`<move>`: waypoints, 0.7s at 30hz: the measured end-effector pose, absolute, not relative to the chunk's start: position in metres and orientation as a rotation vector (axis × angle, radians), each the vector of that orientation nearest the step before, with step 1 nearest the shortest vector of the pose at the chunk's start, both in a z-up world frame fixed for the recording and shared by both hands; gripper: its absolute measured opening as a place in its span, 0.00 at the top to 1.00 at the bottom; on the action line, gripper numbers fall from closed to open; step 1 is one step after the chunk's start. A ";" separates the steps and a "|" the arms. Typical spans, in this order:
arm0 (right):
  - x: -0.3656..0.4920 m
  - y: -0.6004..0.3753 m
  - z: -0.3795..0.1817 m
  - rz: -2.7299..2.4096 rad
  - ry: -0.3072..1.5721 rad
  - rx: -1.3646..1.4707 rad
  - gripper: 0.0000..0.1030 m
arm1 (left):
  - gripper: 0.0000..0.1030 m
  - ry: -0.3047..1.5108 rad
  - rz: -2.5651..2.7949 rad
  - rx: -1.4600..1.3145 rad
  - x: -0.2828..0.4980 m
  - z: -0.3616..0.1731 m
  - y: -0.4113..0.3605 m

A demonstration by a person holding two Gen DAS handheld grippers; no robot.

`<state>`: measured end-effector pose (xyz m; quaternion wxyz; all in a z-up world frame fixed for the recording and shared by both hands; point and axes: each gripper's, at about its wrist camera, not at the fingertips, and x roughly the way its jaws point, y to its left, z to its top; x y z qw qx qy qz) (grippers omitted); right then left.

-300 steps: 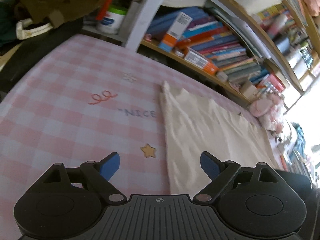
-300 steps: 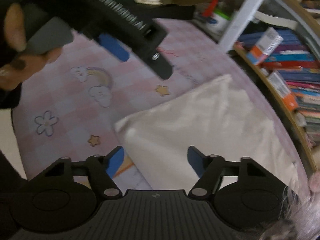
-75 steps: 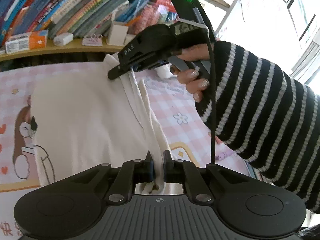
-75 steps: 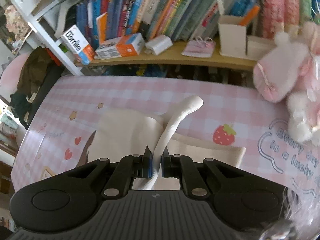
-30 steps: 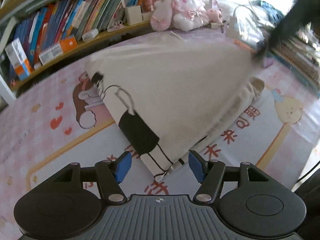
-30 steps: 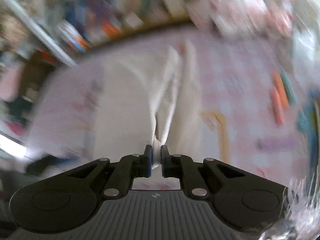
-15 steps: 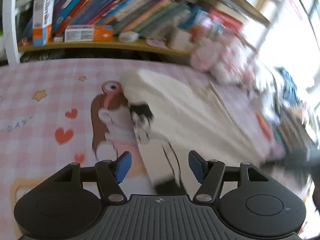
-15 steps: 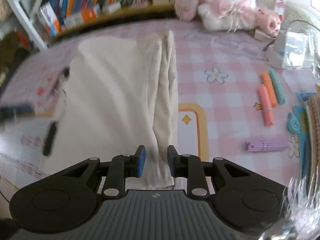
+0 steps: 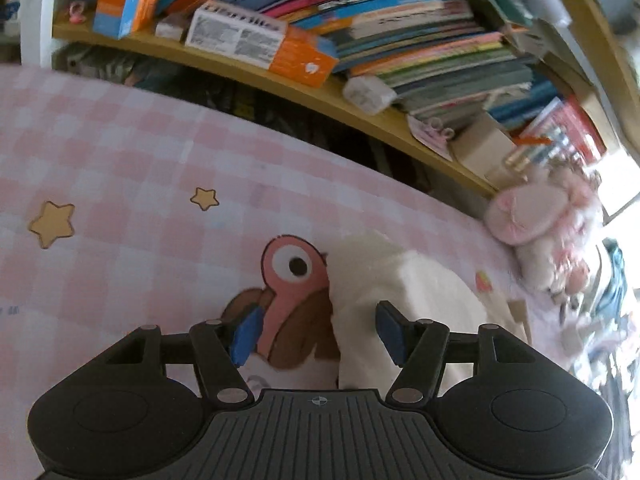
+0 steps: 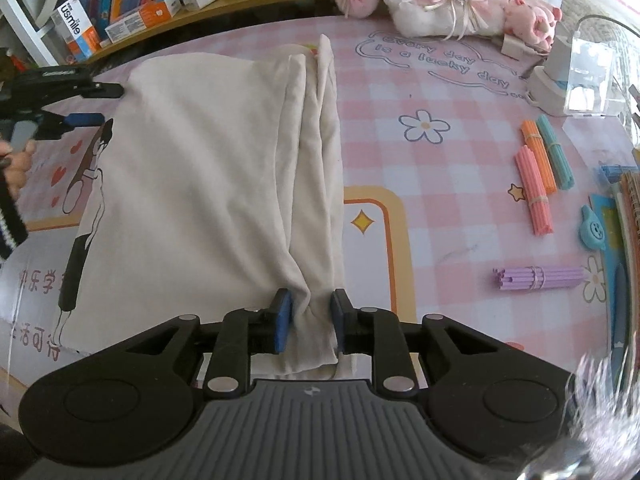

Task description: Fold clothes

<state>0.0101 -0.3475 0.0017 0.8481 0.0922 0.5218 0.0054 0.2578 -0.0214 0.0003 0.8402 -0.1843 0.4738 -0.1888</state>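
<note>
Ten seconds back the cream garment (image 10: 208,184) lies flat with both tools hovering apart. At two and a half seconds back each pinches a raised fold. Now the cloth rests on the pink checked counter (image 10: 440,208), its long edge doubled into a bunched strip. The right gripper (image 10: 308,320), clamped a second ago, has its jaws parted, the strip's end loose between them. The left gripper (image 9: 316,332), jaws wide, has swung from the near corner to the garment's far corner.

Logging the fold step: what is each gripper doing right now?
Left gripper: open, holding nothing.
Right gripper: open, fingers astride the cream garment, pads apparently not pressing it.
</note>
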 end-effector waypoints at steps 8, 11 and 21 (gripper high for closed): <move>0.010 -0.346 0.001 -0.020 1.089 0.213 0.76 | 0.86 0.957 -0.397 -0.617 0.270 -0.016 -0.011; 0.010 -0.345 0.002 -0.024 1.087 0.212 0.76 | 0.87 0.747 -0.475 -0.340 0.246 0.026 -0.038; 0.009 -0.345 0.001 -0.026 1.091 0.235 0.76 | 0.45 0.923 -0.301 -0.653 0.290 -0.009 0.004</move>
